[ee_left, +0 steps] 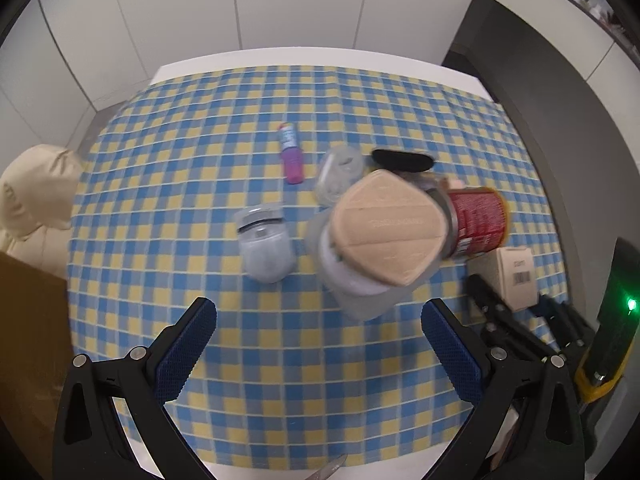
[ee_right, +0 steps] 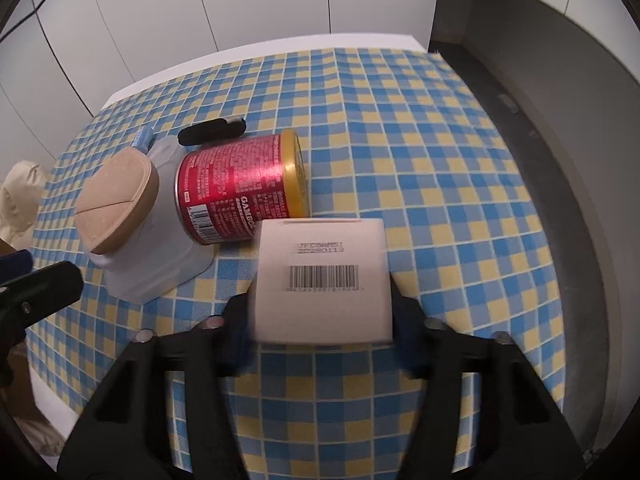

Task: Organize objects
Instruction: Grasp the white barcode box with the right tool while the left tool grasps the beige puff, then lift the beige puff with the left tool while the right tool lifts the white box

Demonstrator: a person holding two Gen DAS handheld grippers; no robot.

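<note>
A table covered by a blue and yellow checked cloth [ee_right: 440, 160] carries a loose cluster of household items. The right gripper [ee_right: 320, 320] is clamped on a small white carton [ee_right: 320, 280] with a barcode on its upper face, held just above the cloth near the table's right edge. The carton looks light, stiff and thin-walled, so its flat side faces are the sensible hold; too hard a squeeze would probably dent it. Just beyond it a red tin can [ee_right: 236, 192] lies on its side, touching a clear plastic jar with a tan lid [ee_right: 116, 200]. A black case [ee_right: 212, 132] lies behind them. The left gripper [ee_left: 316, 344] hovers with its blue-padded fingers [ee_left: 188, 344] spread wide and nothing between them. Ahead of it lie a small clear jar [ee_left: 266, 242], a clear cup on its side [ee_left: 338, 172], and a pink tube [ee_left: 292, 156] nearer the middle.
</note>
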